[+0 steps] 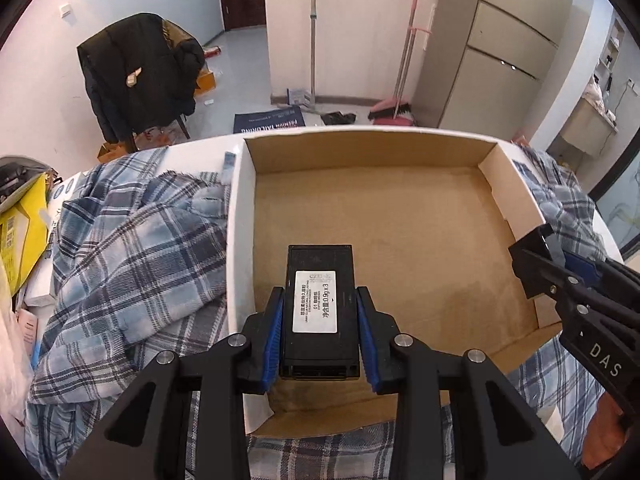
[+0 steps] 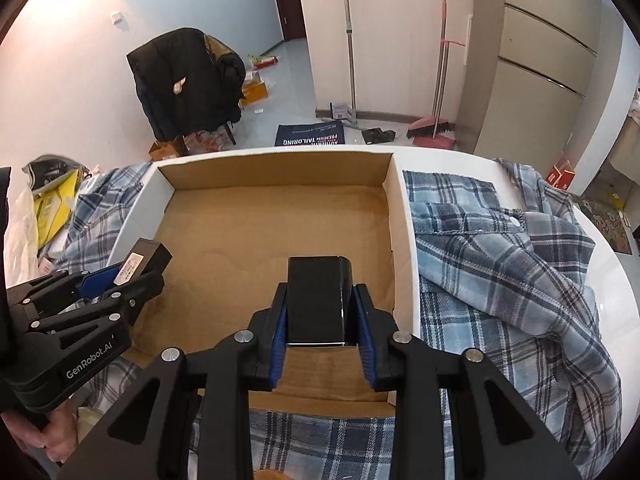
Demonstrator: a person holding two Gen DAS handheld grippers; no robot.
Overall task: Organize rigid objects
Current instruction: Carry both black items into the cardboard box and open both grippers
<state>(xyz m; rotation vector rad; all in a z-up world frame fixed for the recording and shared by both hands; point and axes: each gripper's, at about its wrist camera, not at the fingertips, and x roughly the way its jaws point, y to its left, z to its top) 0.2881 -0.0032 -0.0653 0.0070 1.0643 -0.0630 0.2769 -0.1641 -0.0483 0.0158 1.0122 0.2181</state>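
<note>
I see both grippers, left gripper (image 1: 320,332) and right gripper (image 2: 322,330), as matte black linkages with silver pivot screws, blue ribbed pads (image 1: 273,340), white "GenRobot.AI" and "DAS" lettering, bare skin behind.

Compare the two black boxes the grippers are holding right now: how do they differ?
The labelled black box in the left gripper shows a white sticker with print on its upper face; the plain black box in the right gripper shows a glossy, unmarked face. The labelled one looks longer and slimmer, the plain one shorter. Both are black, rectangular, clamped between blue-padded jaws and held over the cardboard tray.
</note>
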